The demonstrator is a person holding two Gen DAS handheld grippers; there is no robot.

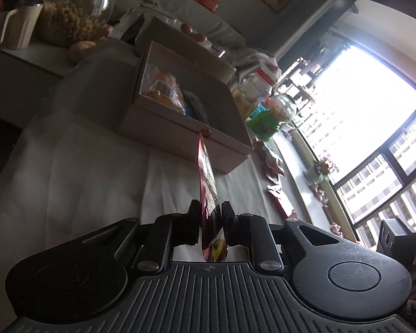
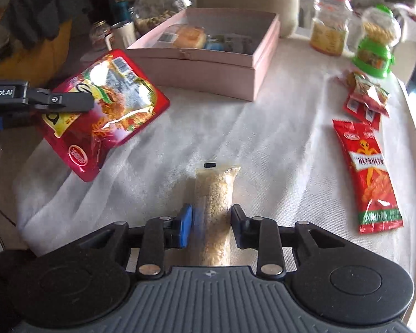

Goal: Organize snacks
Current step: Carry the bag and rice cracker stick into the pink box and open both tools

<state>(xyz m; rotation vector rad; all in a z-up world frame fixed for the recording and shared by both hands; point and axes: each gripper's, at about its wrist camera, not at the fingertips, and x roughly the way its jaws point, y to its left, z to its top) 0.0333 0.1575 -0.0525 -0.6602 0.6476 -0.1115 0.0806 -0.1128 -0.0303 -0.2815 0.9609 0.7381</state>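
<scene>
Hand-held gripper [image 1: 211,211] pinching glossy, seemingly foil pouch [image 1: 206,172]

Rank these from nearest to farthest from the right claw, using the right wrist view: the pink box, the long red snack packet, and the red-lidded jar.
1. Long red snack packet: lying flat on the cloth, to the right of the right claw.
2. Pink box: open, straight ahead past mid-table.
3. Red-lidded jar: standing beyond the box's right corner, far right.

- The left gripper [image 1: 211,216] is black, with ribbed grey housing behind, silver screws on its linkages, and white lettering on its side.
- The right gripper [image 2: 211,223] is alike, but one finger pad [image 2: 186,226] is blue.
</scene>
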